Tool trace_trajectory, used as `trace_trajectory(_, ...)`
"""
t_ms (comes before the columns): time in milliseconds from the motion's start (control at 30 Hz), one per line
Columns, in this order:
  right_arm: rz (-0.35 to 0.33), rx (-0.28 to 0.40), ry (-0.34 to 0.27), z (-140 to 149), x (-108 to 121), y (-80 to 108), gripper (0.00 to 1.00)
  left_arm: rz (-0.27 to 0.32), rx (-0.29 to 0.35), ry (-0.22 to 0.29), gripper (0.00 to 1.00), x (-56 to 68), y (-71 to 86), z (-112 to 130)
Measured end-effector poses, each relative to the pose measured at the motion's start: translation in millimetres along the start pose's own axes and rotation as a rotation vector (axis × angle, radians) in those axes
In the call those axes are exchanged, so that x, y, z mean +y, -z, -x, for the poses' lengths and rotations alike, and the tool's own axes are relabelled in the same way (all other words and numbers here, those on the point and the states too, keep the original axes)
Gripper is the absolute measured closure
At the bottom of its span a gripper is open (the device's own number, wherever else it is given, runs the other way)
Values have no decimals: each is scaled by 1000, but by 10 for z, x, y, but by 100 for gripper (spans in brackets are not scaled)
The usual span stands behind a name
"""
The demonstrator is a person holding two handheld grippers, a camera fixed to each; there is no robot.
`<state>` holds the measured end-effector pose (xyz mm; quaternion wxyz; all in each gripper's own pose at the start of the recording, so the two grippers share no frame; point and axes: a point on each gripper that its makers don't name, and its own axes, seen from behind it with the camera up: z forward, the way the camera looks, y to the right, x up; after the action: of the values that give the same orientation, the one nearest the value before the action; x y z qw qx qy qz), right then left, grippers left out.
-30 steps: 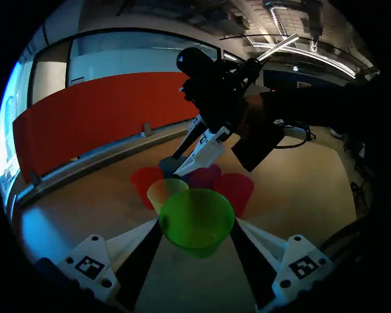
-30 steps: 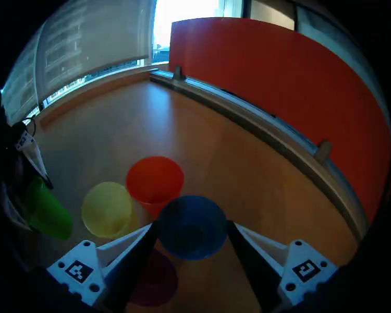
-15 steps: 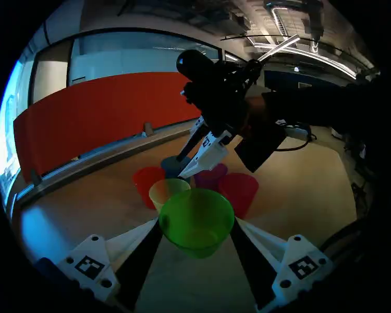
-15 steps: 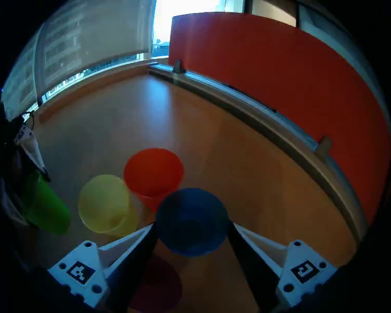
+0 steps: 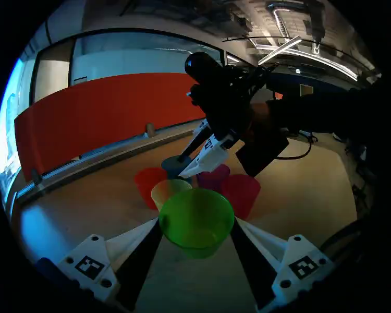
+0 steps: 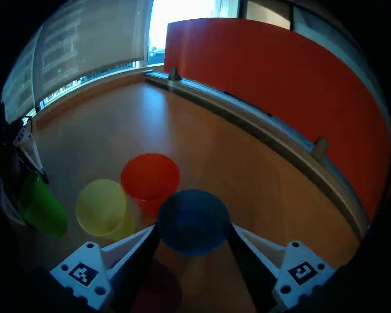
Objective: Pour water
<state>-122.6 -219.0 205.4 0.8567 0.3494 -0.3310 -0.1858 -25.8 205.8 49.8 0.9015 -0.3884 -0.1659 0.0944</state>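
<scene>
Roughly upright, mouth-up: green cup (image 5: 196, 221), blue cup (image 6: 193, 221)

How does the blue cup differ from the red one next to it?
The blue cup is dark blue; the red cup is orange-red. The blue cup sits between the right gripper fingers; the red cup stands free on the table. Both are round, open-topped cups.

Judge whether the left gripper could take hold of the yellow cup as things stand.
Probably not yet. The left gripper is shut on the green cup, so it is occupied. The yellow cup stands just beyond, with nothing else between them; setting the green cup down first would likely free the way.
</scene>
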Motion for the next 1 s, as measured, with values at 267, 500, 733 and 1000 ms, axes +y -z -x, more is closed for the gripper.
trace_trajectory(267, -10, 92, -55, -81, 23, 16, 9, -7, 6, -2, 13, -21, 1, -14)
trace_trajectory(500, 0, 191, -78, -200, 56, 83, 9, -11, 13, 1, 13, -42, 5, -42)
trace_trajectory(733, 18, 312, -102, -449, 92, 288, 10, -27, 25, 12, 13, -94, 34, -99)
trace_trajectory(1000, 39, 435, -106, -676, -3, 600, 10, -51, 53, 28, 13, -110, 110, -193)
